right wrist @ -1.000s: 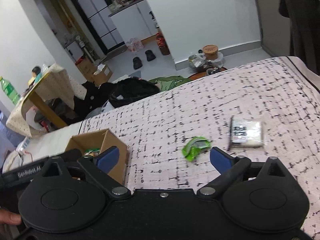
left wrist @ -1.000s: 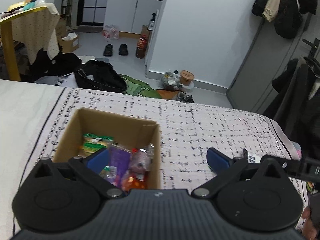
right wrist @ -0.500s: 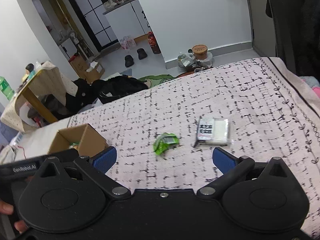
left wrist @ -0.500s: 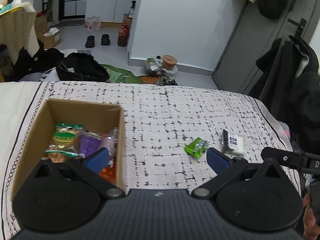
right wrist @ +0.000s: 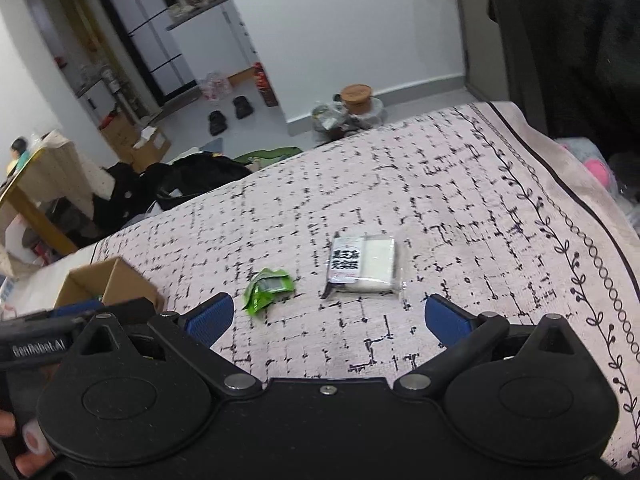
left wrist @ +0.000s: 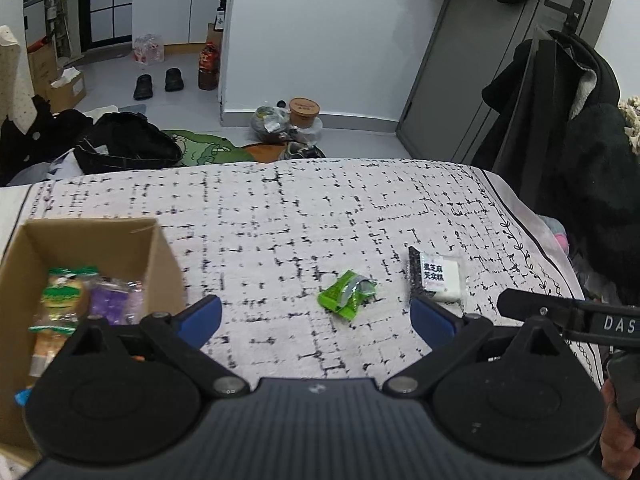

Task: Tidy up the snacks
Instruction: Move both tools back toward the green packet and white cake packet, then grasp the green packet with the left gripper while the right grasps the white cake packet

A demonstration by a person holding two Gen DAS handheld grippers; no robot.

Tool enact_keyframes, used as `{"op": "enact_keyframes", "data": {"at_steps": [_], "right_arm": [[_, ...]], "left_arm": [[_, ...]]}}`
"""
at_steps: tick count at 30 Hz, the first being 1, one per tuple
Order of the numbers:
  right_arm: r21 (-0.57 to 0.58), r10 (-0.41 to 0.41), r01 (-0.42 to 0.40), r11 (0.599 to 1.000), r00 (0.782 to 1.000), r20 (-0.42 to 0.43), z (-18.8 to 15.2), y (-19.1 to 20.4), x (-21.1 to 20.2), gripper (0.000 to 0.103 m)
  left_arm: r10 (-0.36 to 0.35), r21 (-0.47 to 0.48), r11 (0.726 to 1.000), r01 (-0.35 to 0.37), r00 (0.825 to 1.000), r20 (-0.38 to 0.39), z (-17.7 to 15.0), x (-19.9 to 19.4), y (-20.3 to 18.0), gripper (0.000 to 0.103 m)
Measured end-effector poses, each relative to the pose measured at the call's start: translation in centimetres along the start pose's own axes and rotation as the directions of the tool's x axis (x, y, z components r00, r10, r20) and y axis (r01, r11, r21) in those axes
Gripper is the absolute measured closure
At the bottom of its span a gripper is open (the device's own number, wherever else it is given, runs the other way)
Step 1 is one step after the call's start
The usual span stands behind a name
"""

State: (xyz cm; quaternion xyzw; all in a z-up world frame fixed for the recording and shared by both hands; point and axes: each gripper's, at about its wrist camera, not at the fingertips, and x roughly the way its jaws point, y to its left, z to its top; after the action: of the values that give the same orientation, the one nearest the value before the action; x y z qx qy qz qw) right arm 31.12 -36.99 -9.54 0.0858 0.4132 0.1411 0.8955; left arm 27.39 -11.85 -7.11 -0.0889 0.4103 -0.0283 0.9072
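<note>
A green snack packet (left wrist: 347, 294) (right wrist: 267, 289) and a white-and-black wrapped snack (left wrist: 435, 276) (right wrist: 363, 266) lie on the patterned bedspread (left wrist: 300, 220). An open cardboard box (left wrist: 152, 248) (right wrist: 108, 284) at the left holds several snacks, among them a green-labelled one (left wrist: 64, 298) and a purple one (left wrist: 108, 302). My left gripper (left wrist: 316, 314) is open and empty, above the spread just short of the green packet. My right gripper (right wrist: 326, 316) is open and empty, just short of the two loose snacks.
The bed's right edge (right wrist: 592, 200) has a vine border. Beyond the far edge lie a black bag (left wrist: 124, 144), a green mat, tubs (left wrist: 304, 110) and shoes (left wrist: 158, 80) on the floor. Coats (left wrist: 580, 120) hang at the right.
Both grippers have swung right, away from the box and toward the two loose snacks. The box has slid to the left in both views. Both stay open and empty.
</note>
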Motion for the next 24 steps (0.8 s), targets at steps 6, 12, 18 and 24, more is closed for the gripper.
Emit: {"op": "enact_keyframes", "data": {"at_steps": [6,12,18,24], "right_arm": [[0.026,-0.051,0.052,0.998,0.999,-0.012,0.6,-0.7,2.2,0.007],[0.062,-0.059,0.062,0.996,0.997,-0.056,1.2,-1.5,4.7,0.01],[0.06,-0.081,0.087,0.994,0.992,-0.092,1.9,-1.9,7.7,0.012],[0.069,-0.095,0.105,0.992,0.987,-0.131,2.7,-2.4,10.0,0.014]], "left_arm": [[-0.019,0.036,0.999,0.02,1.0,-0.018,0.1,2.6,-1.4,0.007],[-0.016,0.049,0.999,0.019,0.998,-0.054,0.2,5.8,-1.7,0.017],[-0.023,0.091,0.995,0.03,0.997,-0.08,0.6,9.1,-1.9,0.029],[-0.032,0.079,0.996,0.042,0.992,-0.122,1.0,12.2,-1.5,0.037]]}}
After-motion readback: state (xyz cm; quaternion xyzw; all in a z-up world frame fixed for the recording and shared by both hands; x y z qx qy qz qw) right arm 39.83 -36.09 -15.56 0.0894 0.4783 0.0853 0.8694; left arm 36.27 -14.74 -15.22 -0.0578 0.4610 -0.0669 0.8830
